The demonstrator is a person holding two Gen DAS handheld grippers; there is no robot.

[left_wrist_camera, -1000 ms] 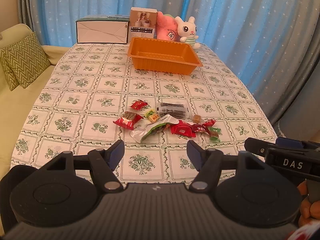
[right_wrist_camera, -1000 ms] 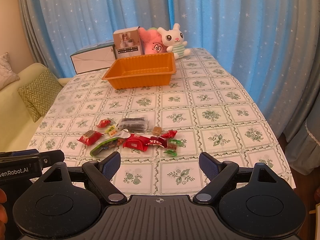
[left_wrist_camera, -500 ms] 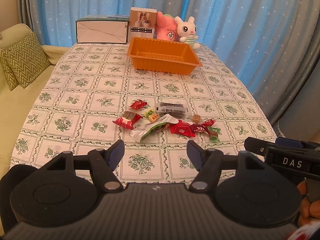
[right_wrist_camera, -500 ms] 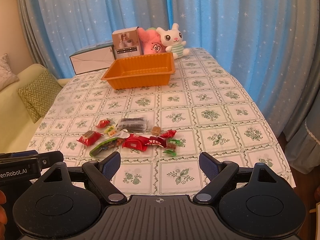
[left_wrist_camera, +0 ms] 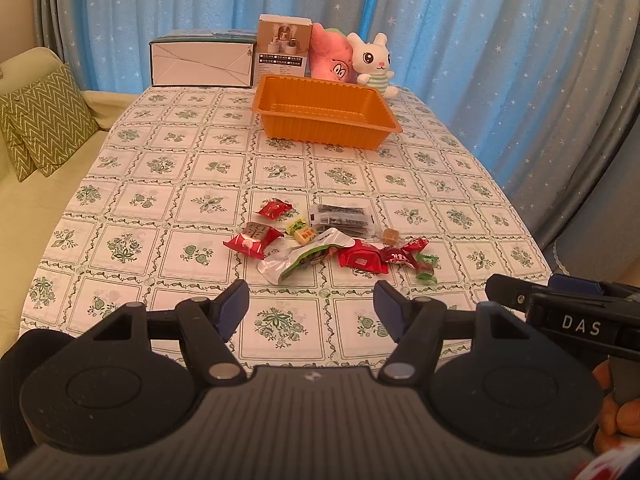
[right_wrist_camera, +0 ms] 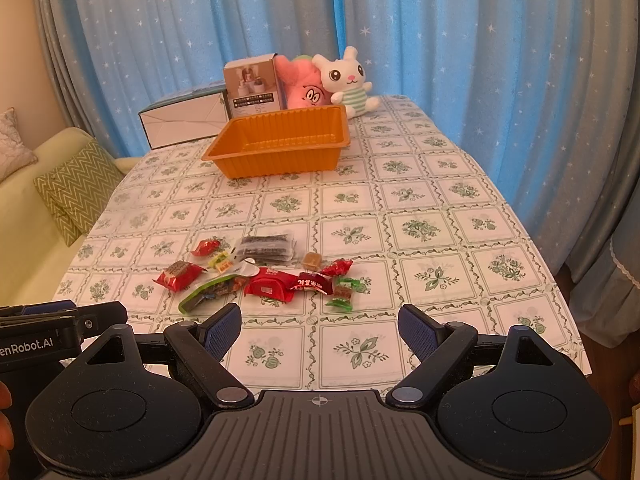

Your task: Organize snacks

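Observation:
A heap of wrapped snacks [left_wrist_camera: 332,240] [right_wrist_camera: 264,276] lies near the front of the table: red packets, a green and silver pouch [left_wrist_camera: 304,254], a dark clear-wrapped pack [left_wrist_camera: 342,220] and small candies. An orange tray [left_wrist_camera: 326,110] [right_wrist_camera: 280,142] stands beyond it with nothing visible inside. My left gripper [left_wrist_camera: 312,310] hovers open short of the heap, nothing between its fingers. My right gripper [right_wrist_camera: 320,330] is open too, likewise short of the snacks. Each gripper shows at the edge of the other's view.
A white box [left_wrist_camera: 202,60], a small carton [left_wrist_camera: 284,46] and two plush toys [left_wrist_camera: 370,62] line the table's far end before blue curtains. A sofa with zigzag cushions [left_wrist_camera: 44,124] runs along the left side. The flowered tablecloth [left_wrist_camera: 168,184] drops off at the right edge.
The right wrist view has shifted slightly, so the tray and snacks sit a little further left in it. The left gripper has barely moved.

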